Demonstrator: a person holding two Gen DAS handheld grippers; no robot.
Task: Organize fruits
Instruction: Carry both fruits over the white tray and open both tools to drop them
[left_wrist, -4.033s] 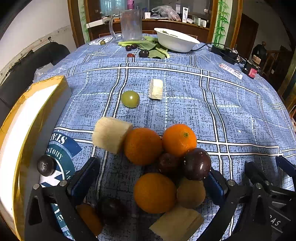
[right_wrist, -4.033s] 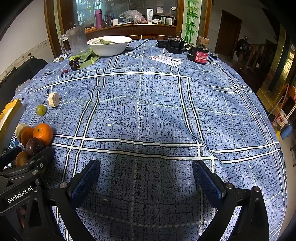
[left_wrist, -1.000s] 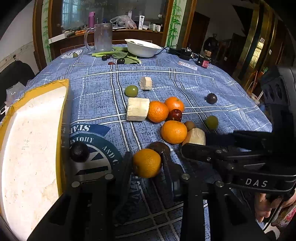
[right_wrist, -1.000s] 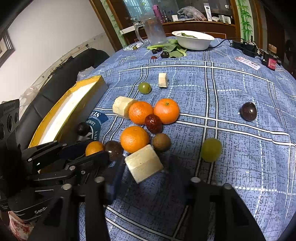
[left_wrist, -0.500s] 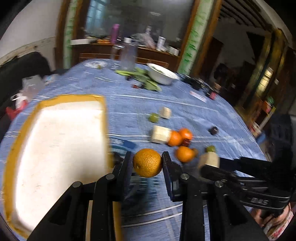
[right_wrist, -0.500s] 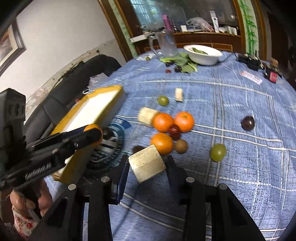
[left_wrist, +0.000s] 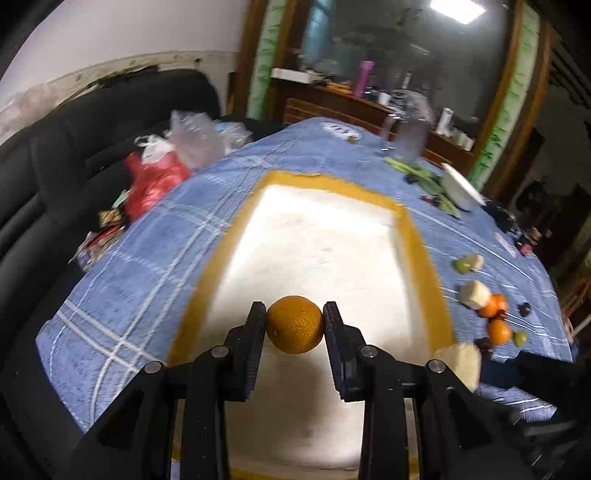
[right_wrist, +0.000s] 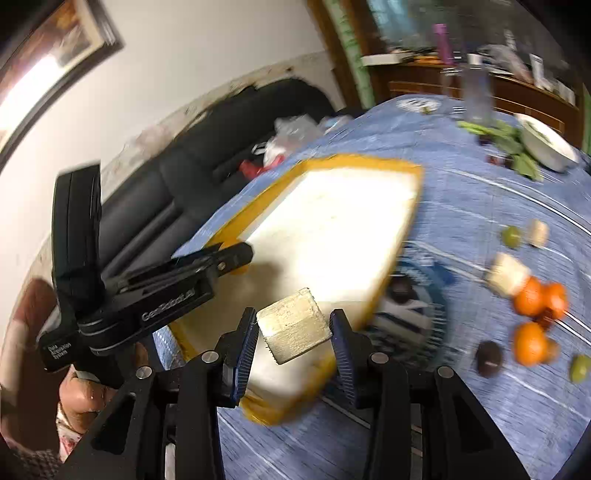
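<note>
Centrally, my left gripper (left_wrist: 294, 325) pinches the firm, rollable orange (left_wrist: 294, 324) at its equator above the white tray (left_wrist: 424, 266), while my right gripper (right_wrist: 293, 332) clamps the stiff pale fruit block (right_wrist: 293, 330) by flat sides at frame centre.

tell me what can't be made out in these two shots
- Near end of the yellow-rimmed box: left wrist view, hidden behind the left gripper and its orange.
- Orange in the right wrist view: hidden behind the left gripper's fingers.
- Small dark fruits beside the oranges: right wrist view, motion blur, kind unclear.
- Pale block in the right gripper: left wrist view, blurred, partly hidden.
</note>
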